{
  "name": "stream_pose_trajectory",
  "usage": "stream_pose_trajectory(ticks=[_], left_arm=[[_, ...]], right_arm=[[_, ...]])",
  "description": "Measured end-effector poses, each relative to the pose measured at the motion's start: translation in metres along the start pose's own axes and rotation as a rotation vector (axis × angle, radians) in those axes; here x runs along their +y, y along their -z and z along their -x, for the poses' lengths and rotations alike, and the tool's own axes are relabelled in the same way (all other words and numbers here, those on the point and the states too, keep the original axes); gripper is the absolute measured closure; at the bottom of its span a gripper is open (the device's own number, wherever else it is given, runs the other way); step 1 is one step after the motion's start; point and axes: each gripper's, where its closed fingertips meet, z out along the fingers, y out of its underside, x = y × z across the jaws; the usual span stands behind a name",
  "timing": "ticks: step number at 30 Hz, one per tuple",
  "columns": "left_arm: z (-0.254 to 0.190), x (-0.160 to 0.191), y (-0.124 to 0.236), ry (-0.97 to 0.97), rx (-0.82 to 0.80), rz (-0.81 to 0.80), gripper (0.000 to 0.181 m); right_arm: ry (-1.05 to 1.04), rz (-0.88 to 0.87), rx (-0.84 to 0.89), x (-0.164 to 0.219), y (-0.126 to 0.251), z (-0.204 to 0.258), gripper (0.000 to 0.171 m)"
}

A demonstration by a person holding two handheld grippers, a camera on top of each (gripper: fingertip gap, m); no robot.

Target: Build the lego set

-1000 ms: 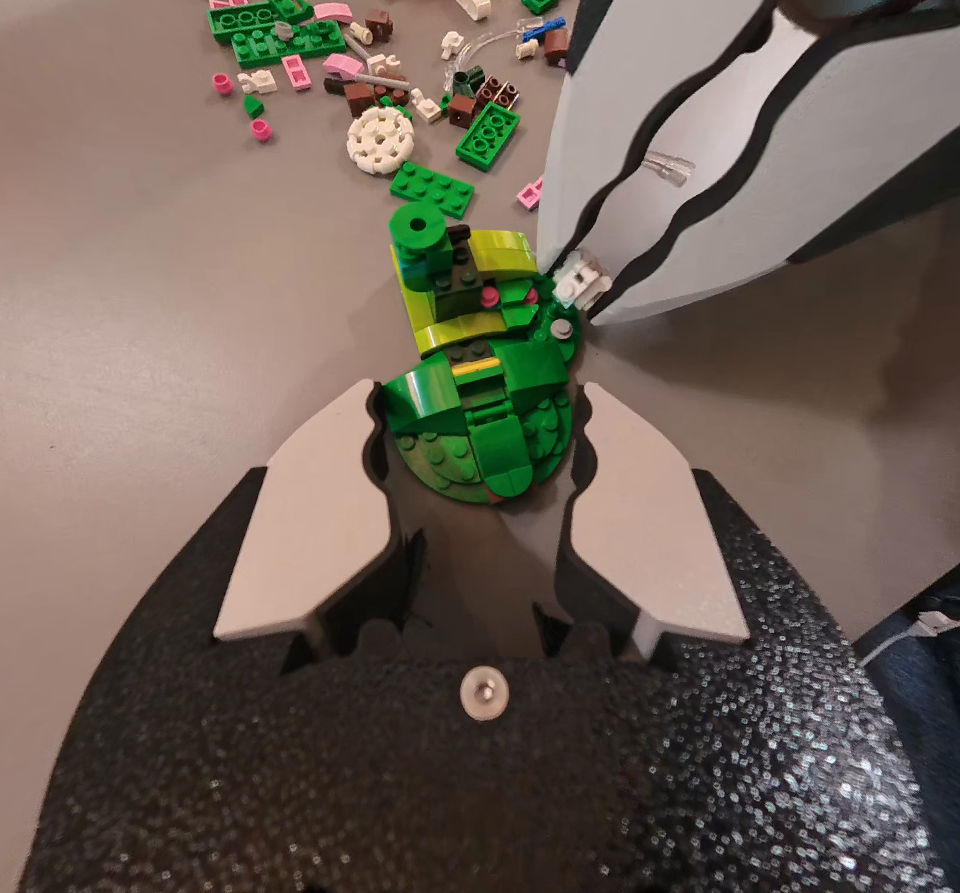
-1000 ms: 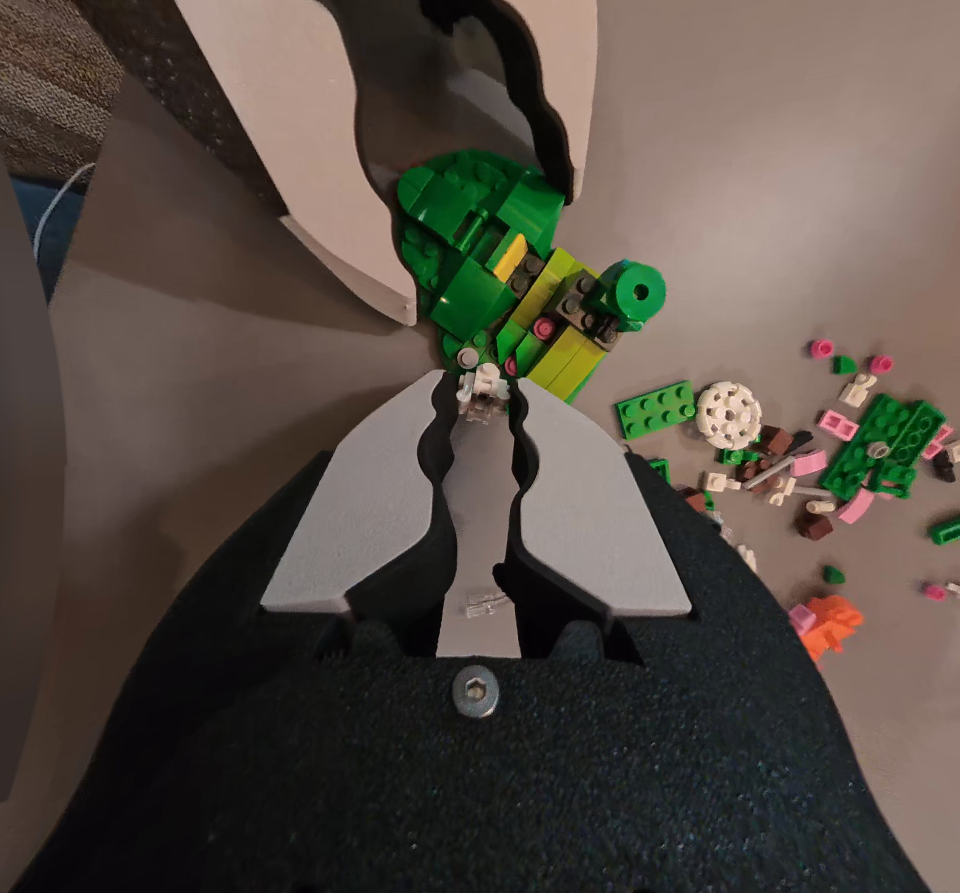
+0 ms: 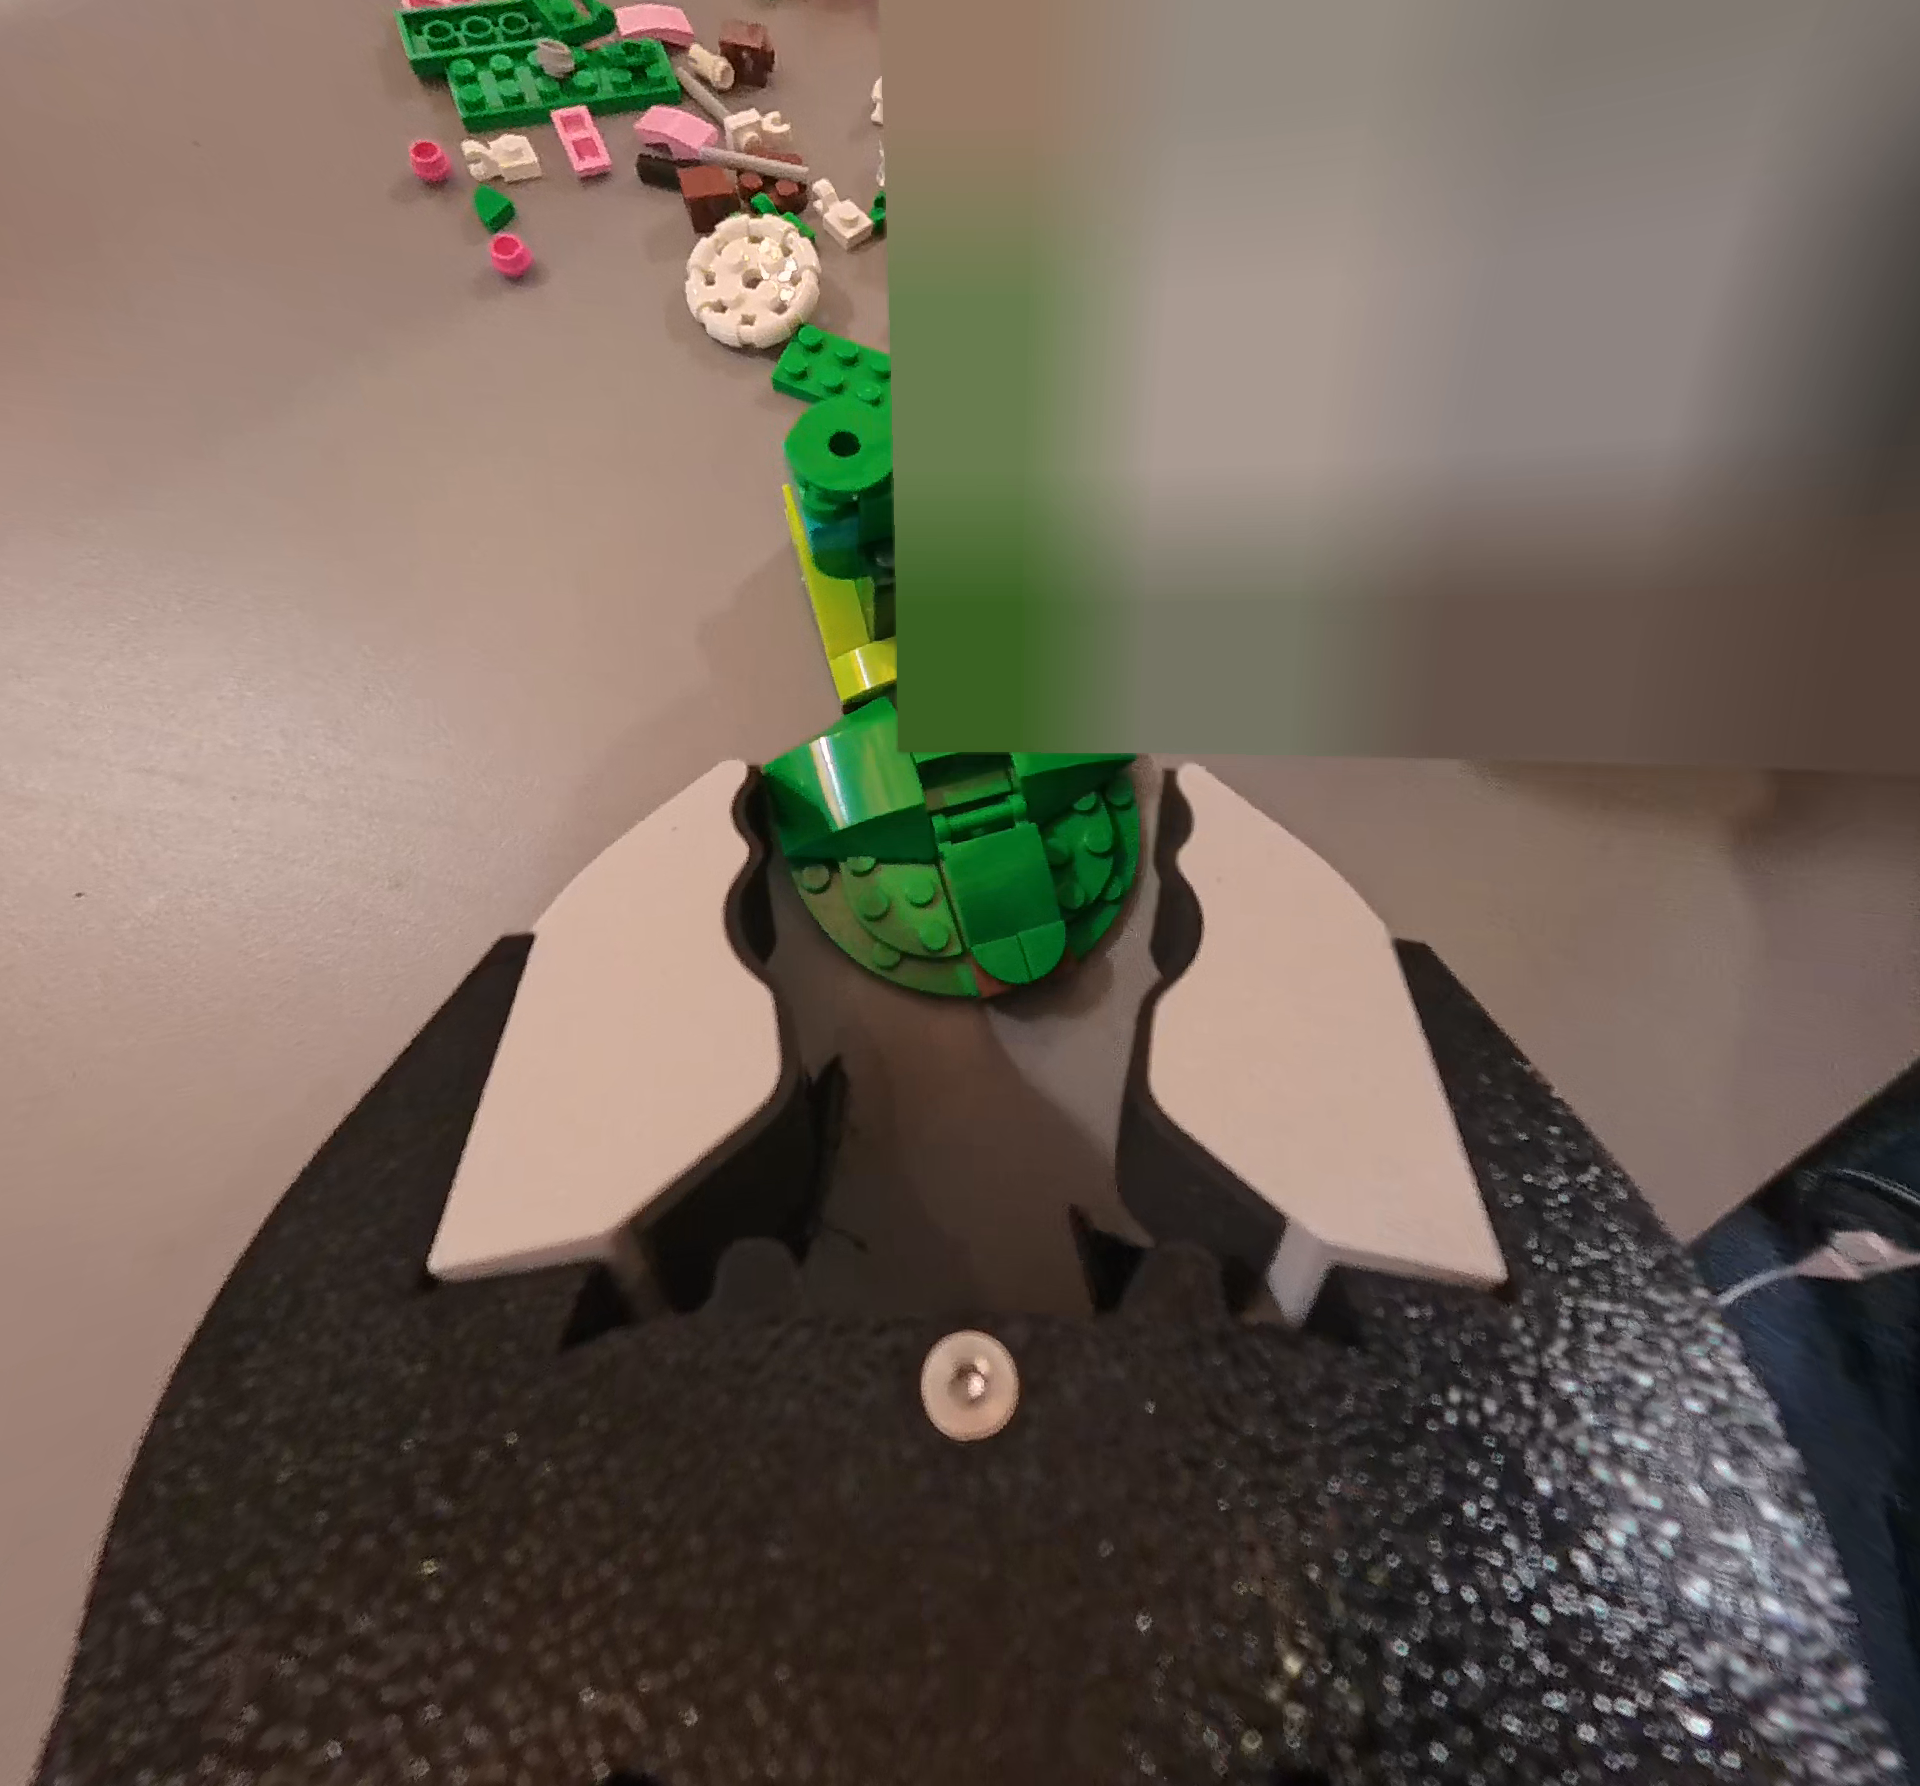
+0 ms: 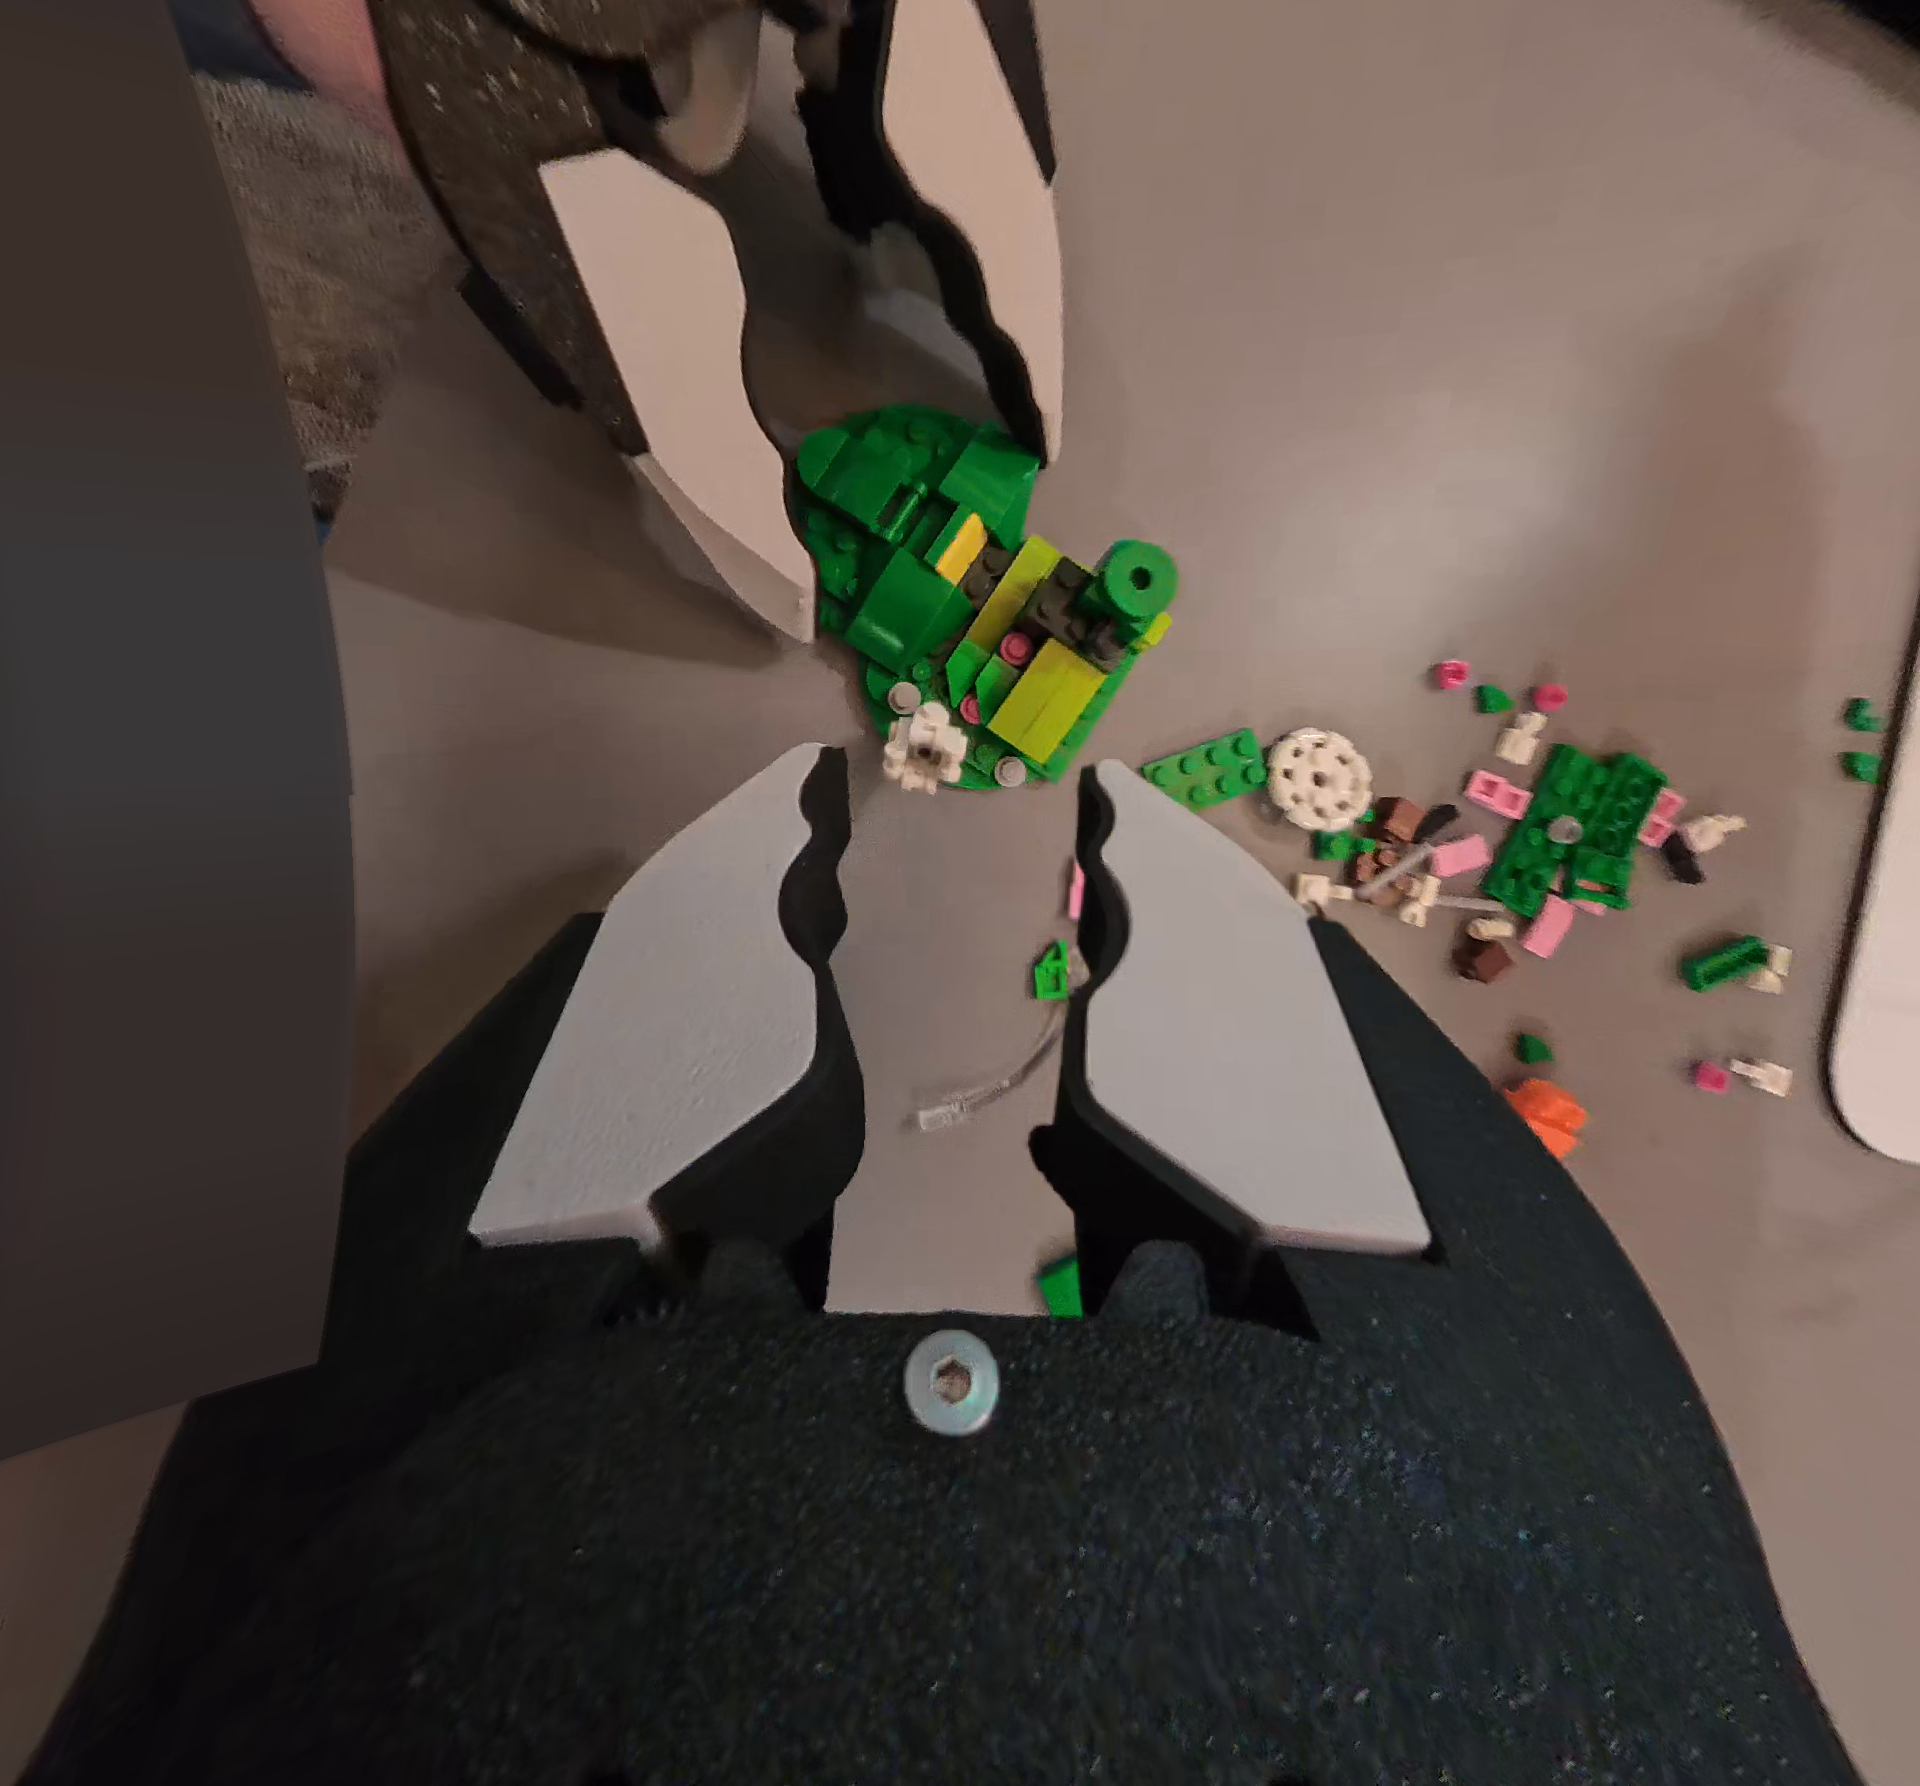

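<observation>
- Right now the left gripper (image 3: pixel 951 801) is squeezing the round back end of the green lego model (image 4: pixel 966 614), one finger on each side, holding it down on the grey counter (image 3: pixel 312 593).
- The model is lying long-ways, pointing away from the left gripper, with its green round post (image 4: pixel 1138 583) at the far end.
- The white flower piece (image 4: pixel 923 747) is sitting on the model's near edge, right in front of the right gripper (image 4: pixel 961 770).
- The right gripper is standing wide open with nothing in it, its tips just beside the flower but not touching it.
- I think the flower is on, so the next job is getting a new piece. The loose pile (image 4: pixel 1538 832) is lying off to the right, so the empty right gripper is the nearer one.
- A clear thin piece (image 4: pixel 987 1092) is lying on the counter between the right gripper's fingers.
- The left wrist view is showing the pile up close, with the white round gear (image 3: pixel 750 280), but a blurred patch is hiding the flower and the right gripper. Only the right wrist view is showing those.
</observation>
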Motion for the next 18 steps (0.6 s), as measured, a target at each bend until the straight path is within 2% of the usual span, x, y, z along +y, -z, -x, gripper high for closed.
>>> stream_pose_trajectory(ticks=[1, 7, 12, 14, 16, 18], left_arm=[[0.001, 0.001, 0.001, 0.001, -0.006, 0.009, 0.107], [0.012, -0.021, 0.031, -0.003, -0.095, -0.089, 0.099], [0.006, -0.047, 0.057, -0.012, -0.175, -0.257, 0.091], [-0.006, -0.062, 0.067, -0.042, -0.178, -0.399, 0.092], [-0.022, -0.083, 0.09, -0.05, -0.157, -0.69, 0.109], [-0.026, -0.089, 0.109, 0.014, -0.162, -0.886, 0.108]], right_arm=[[-0.004, -0.021, 0.021, -0.001, 0.01, -0.002, 0.128], [-0.022, -0.184, 0.244, 0.011, 0.075, -0.009, 0.12], [-0.107, -0.388, 0.491, 0.053, 0.125, -0.009, 0.121], [-0.158, -0.462, 0.579, 0.075, 0.139, -0.006, 0.12], [-0.196, -0.529, 0.678, 0.098, 0.151, -0.003, 0.121], [-0.219, -0.562, 0.782, 0.121, 0.16, -0.002, 0.122]])
